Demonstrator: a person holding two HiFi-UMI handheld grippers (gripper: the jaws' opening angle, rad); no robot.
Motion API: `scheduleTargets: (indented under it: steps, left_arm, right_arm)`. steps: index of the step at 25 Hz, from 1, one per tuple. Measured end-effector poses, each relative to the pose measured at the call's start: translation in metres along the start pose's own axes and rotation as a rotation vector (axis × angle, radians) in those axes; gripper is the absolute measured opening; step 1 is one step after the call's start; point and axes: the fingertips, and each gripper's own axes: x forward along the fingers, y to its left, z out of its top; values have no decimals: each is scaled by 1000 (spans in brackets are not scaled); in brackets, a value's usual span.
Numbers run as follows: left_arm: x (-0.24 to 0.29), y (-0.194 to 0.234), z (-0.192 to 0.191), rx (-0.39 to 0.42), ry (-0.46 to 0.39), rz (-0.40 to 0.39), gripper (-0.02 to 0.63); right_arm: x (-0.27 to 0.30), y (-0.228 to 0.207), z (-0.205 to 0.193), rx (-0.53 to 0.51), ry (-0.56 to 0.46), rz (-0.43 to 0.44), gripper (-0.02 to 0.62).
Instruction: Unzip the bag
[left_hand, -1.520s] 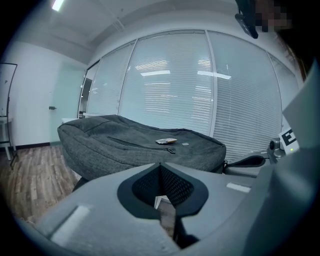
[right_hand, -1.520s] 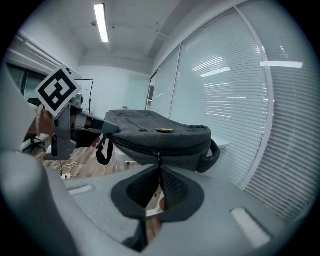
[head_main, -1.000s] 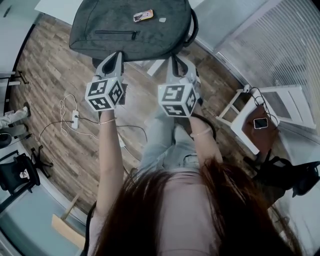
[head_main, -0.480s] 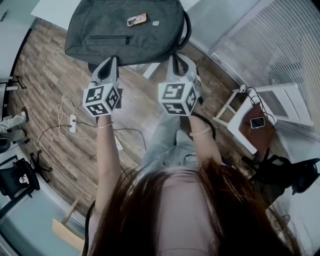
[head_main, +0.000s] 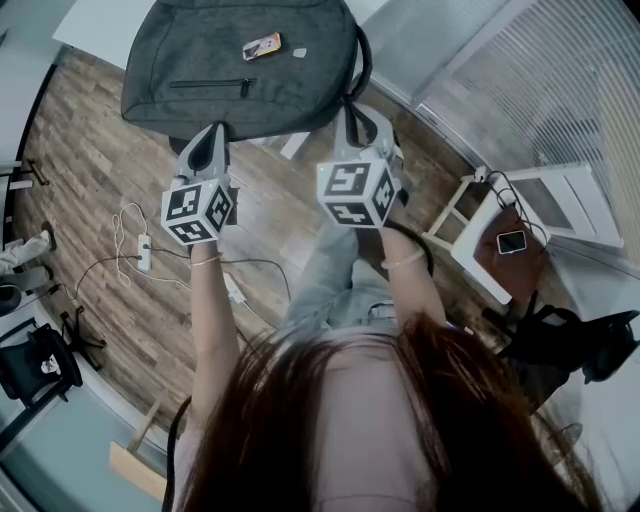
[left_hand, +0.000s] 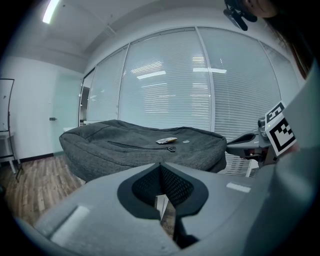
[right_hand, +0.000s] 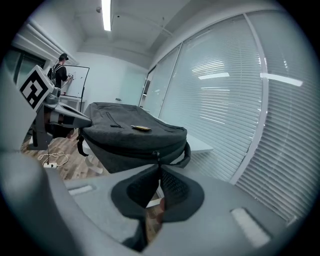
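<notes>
A grey backpack lies flat on a white table; its front-pocket zipper is closed. My left gripper is shut and empty, a short way back from the bag's near edge, and in the left gripper view the bag lies beyond its tips. My right gripper is shut too, close to the bag's corner by the handle. In the right gripper view the main zipper's pull hangs on the bag's side just past the tips, apart from them.
A small flat card and a pale chip lie on the bag. On the wood floor are a power strip with cables, a white chair holding a phone, an office chair and a black bag. A person stands far off.
The left gripper has drawn back and to the left from the bag's near edge. The right gripper stays near the handle corner. Both remain shut.
</notes>
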Motion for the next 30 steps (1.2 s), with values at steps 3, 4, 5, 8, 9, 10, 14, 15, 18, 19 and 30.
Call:
scheduleTargets:
  steps: [3,4,5,8,9,10,14,15,18,19,30]
  left_arm:
    - [0,1,0,0,-2,-1,8]
    - [0,0,-1,0,-2,-1,8]
    - [0,0,-1,-1,-3,-1,8]
    - [0,0,-1,-1,-5,-3,8]
    - [-1,0,-1,-1,-6,-4,8]
    - [-1,1,-1,-1,-7,-4,8]
    - [-1,0,-1,-1,-6,-1,8]
    - [-1,0,-1,-1,-6,0,8]
    - [-2,-1,-1,-1,-7,-1,8]
    - [-2,-1,-1,-1,-8,-2,8]
    - [-2,-1,-1,-10,-18,-14,8]
  right_arm:
    - [1,-2,1,-12,6,4,12]
    - [1,-3,0,-16,9,5,12]
    - [1,-4,0,-18,12,6,12]
    - [1,-5,0,-28,23,10,12]
    - [1,-5,1,-34,27,12,12]
    - [0,-5,2,-41,31,13,12]
    - [-2,-6,3,-63,46,18,12]
    - [-2,-6,3,-68,49,20,12]
    - [-3,-7,3,-81,57,22,12]
    - [-3,-7,4,-86,60,22,12]
    - [2,-13,3,-136,105,42,14]
